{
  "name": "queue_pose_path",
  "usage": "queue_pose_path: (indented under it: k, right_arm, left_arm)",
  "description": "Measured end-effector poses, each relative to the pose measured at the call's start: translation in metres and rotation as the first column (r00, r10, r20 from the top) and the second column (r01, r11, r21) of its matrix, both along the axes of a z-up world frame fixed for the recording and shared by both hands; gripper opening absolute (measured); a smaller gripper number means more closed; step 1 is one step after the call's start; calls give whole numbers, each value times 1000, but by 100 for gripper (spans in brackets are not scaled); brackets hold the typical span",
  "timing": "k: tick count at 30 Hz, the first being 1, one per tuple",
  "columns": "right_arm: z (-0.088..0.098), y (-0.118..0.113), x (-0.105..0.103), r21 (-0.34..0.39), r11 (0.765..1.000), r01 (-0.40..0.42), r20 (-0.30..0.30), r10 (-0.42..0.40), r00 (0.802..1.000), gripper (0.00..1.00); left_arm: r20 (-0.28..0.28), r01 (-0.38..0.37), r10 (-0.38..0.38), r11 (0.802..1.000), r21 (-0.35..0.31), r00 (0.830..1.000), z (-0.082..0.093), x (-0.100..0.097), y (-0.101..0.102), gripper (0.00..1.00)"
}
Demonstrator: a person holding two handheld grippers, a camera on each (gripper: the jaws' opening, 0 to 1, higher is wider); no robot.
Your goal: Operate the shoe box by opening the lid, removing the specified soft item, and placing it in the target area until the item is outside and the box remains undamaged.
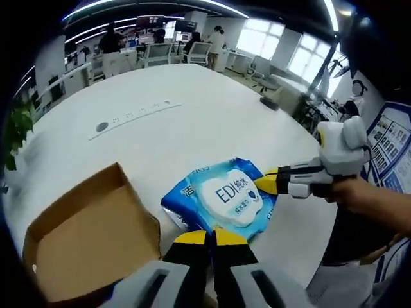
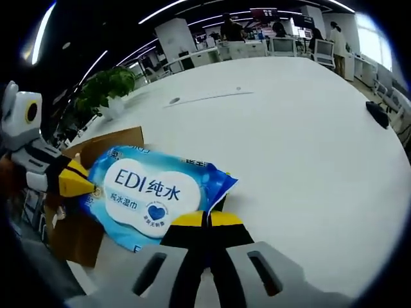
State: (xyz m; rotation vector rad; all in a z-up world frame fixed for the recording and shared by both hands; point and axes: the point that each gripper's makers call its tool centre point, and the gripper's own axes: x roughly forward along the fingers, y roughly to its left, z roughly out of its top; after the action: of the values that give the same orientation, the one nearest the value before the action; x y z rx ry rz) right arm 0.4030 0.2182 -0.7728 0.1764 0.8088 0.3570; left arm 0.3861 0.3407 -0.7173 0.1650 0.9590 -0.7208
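Both tools pinch the wet-wipe pack (image 2: 151, 196), the right tool (image 2: 207, 221) at one edge, the left tool (image 1: 209, 239) opposite; it hangs beside the open shoe box (image 1: 90, 237); opposed pulling could tear it, or a slip drop it short on the worktop (image 2: 289, 141).

both views look down close from opposite sides, sharing the wipes pack (image 1: 226, 199) (image 2: 151, 192) (and white table (image 1: 192, 128) (image 2: 302, 147)).

Wipes pack (image 2: 154, 192): glossy blue plastic film, wrinkled near right gripper (image 2: 207, 219) fingertips. Shoe box (image 1: 90, 237): matt brown cardboard. Table (image 1: 192, 122): smooth white, slight sheen.
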Motion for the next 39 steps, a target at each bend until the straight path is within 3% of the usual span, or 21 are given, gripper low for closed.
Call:
queue_pose_path:
  k: [8,18,21,23,26,28,30,34,39]
  right_arm:
    - [0,-2,2,-16,1000,17,12,-17,1000,0]
    - [2,-5,9,-10,999,51,19,-51,999,0]
    - [-2,-4,8,-25,999,46,18,-45,999,0]
    - [-1,-4,8,-26,998,49,14,-49,999,0]
    - [-2,-4,9,-36,998,45,9,-45,999,0]
    - [-2,-3,8,-47,998,38,11,-37,999,0]
    - [-2,-3,8,-66,998,23,16,-22,1000,0]
    - [-1,-3,7,-81,997,19,8,-19,1000,0]
    - [-1,-4,9,-62,997,43,-23,-45,999,0]
  left_arm:
    - [46,37,-40,998,54,998,-3,0,2,0]
    - [50,48,-50,997,53,997,-4,0,-2,0]
    - [39,92,-96,991,96,995,-8,-6,0,1]
    - [67,108,-118,985,132,991,-8,-5,5,2]
    - [69,108,-118,985,133,991,-5,-8,10,3]
    - [77,89,-96,993,82,992,2,-8,8,4]
    - [83,86,-92,994,75,992,6,-10,11,10]
    - [103,84,-88,995,47,991,17,-18,13,11]
    - [119,76,-78,997,21,990,27,-29,24,12]
